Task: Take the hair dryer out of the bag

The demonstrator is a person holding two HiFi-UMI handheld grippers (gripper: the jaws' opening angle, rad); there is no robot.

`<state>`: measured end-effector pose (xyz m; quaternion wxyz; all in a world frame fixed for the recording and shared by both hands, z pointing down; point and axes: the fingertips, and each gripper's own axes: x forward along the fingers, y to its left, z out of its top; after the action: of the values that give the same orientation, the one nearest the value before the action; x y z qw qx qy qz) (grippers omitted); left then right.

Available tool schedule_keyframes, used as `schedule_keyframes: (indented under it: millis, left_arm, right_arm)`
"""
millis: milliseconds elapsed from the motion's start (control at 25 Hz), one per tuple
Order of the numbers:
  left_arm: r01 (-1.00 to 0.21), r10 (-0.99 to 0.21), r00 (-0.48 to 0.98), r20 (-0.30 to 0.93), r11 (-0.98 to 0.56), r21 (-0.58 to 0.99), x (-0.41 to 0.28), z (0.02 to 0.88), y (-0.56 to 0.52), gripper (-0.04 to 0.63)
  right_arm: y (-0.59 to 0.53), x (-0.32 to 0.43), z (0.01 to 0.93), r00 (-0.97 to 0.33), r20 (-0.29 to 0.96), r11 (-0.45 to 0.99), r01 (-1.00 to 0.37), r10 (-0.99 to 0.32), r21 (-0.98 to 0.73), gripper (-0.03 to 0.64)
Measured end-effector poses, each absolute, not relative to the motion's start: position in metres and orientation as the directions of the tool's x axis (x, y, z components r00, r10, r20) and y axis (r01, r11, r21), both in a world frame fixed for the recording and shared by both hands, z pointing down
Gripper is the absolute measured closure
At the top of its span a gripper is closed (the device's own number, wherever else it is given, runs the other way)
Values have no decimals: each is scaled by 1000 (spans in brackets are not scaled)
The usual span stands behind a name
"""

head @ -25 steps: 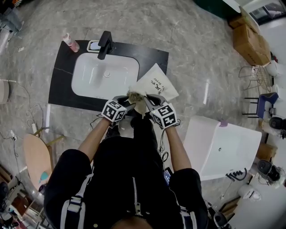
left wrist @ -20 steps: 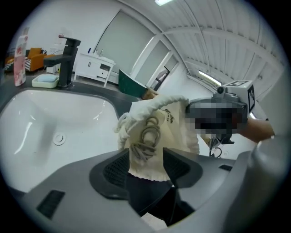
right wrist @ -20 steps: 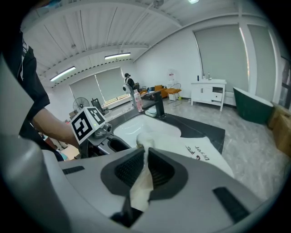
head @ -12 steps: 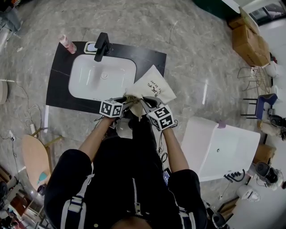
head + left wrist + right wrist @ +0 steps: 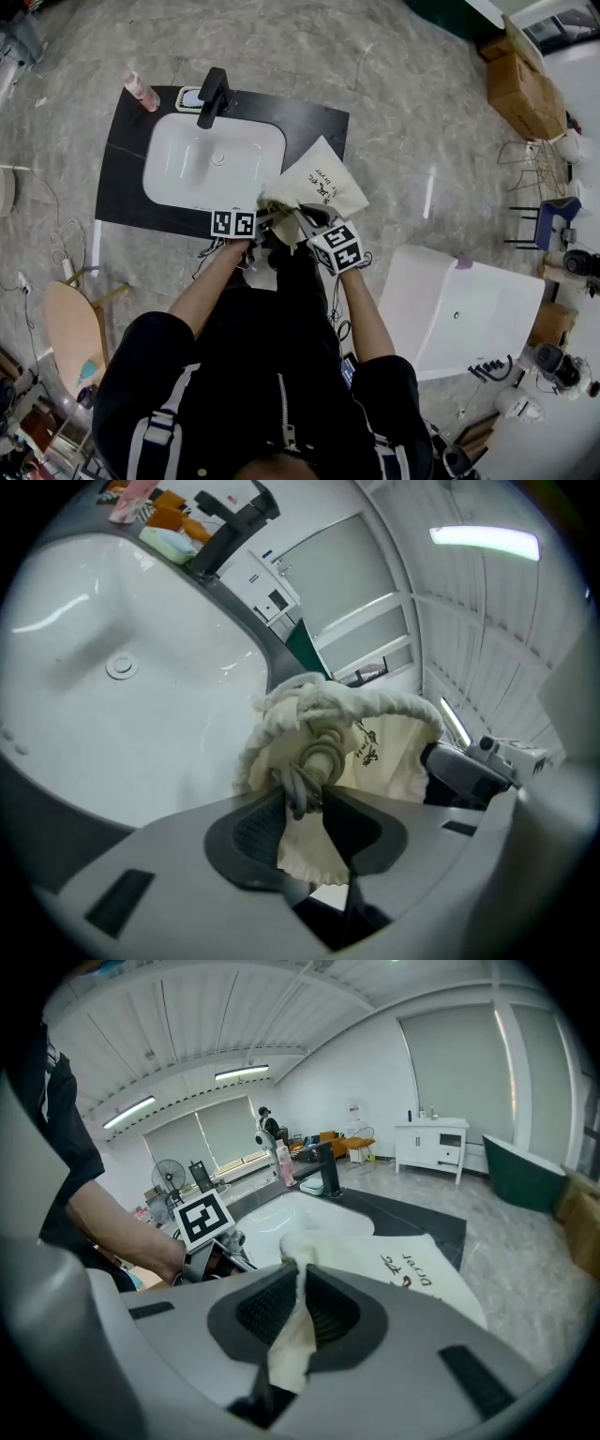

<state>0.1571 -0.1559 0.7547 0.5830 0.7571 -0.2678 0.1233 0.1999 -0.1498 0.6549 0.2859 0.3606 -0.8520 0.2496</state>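
Both of my grippers are at the mouth of the cream cloth bag (image 5: 323, 183), which lies on the dark countertop (image 5: 122, 178) just right of the white sink basin (image 5: 211, 164). The hair dryer itself does not show; I judge it sits inside the bag, under the printed panel.

My right gripper (image 5: 302, 1288) is pressed together on a fold of the bag's rim cloth. My left gripper (image 5: 305, 803) has just been closing, and its pads now pinch the knotted drawstring cord (image 5: 314, 761) with gathered cloth hanging between them.

The cloth is soft and limp and will bunch instead of holding shape, so the mouth has to be pulled apart from two sides. The dryer should be rigid, smooth plastic and fairly heavy for its size, apt to slip; I would take it by the handle once it shows.

Against a second ago, my left gripper has rolled, so its marker cube faces up squarely, and it has dropped closer to the counter. My right gripper has kept its place and grip.
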Motion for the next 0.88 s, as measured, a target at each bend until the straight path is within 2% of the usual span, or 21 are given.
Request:
schedule_keyframes:
  millis: [200,880]
  left_arm:
    - [-530,-274,832,483,-130,838,157,754,-156,480]
    - [-504,-243,857,455,-206,839,148,737,-141,494]
  right_arm:
    - [-149,199,657,-568,672,609,-764,-475,-214,575]
    - [-145,193,665,-530,696,581,-790,-484,-198,575]
